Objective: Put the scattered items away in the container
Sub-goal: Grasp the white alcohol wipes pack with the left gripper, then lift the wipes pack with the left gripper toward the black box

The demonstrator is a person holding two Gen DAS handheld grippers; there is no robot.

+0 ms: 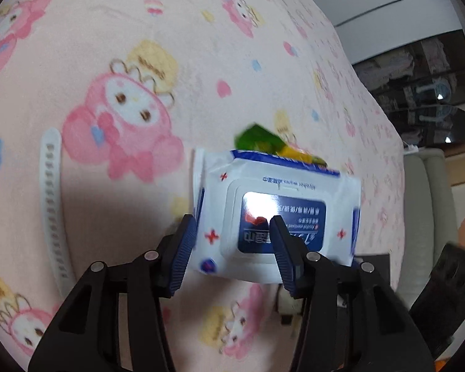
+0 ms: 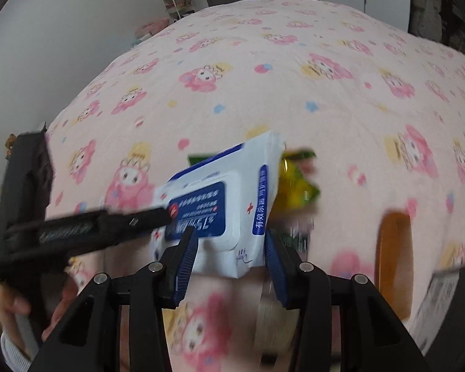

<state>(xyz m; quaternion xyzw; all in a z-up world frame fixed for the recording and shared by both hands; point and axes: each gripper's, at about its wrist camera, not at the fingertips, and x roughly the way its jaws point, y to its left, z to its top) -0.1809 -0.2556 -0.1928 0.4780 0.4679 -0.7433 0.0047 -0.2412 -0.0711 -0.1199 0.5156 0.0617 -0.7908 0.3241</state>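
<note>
— Wipes pack (image 2: 220,198)?
— Clamped at its near end in the right hand-held gripper (image 2: 230,232), tilted over the pink bed blanket (image 2: 263,77); green packet (image 2: 297,186) just behind.
— Left hand-held gripper (image 1: 232,220)?
— Astride the pack's corner; pinching or not, cannot tell.
</note>
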